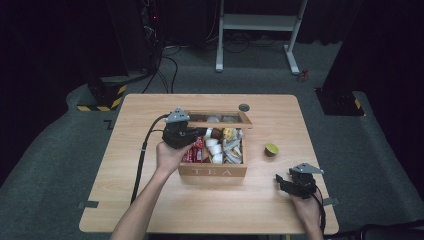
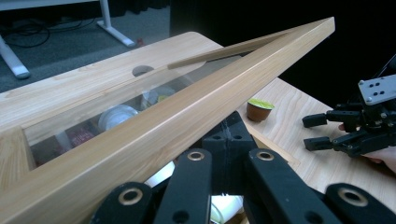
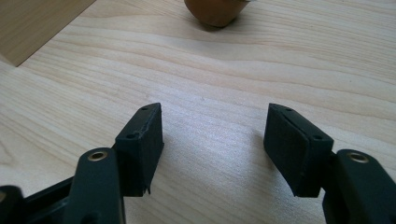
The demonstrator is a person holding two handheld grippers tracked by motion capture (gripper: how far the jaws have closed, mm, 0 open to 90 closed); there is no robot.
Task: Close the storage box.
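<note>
Wooden tea box [image 1: 212, 171], lettered TEA on its front, sits mid-table with its glass-paned lid [image 2: 177, 116] raised and pinched by the clenched jaws of the left gripper [image 1: 192, 134] at the lid's front edge. Inside lie white pods and red packets. A brown capsule with a green top [image 1: 271, 149] stands alone on the table [image 1: 150, 200], just right of the box. The right gripper [image 1: 282, 181] rests low near the table's front right, jaws released and empty, pointing toward the capsule. A good next move: keep the lid steady, slide the right jaws level around the capsule, close gently.
</note>
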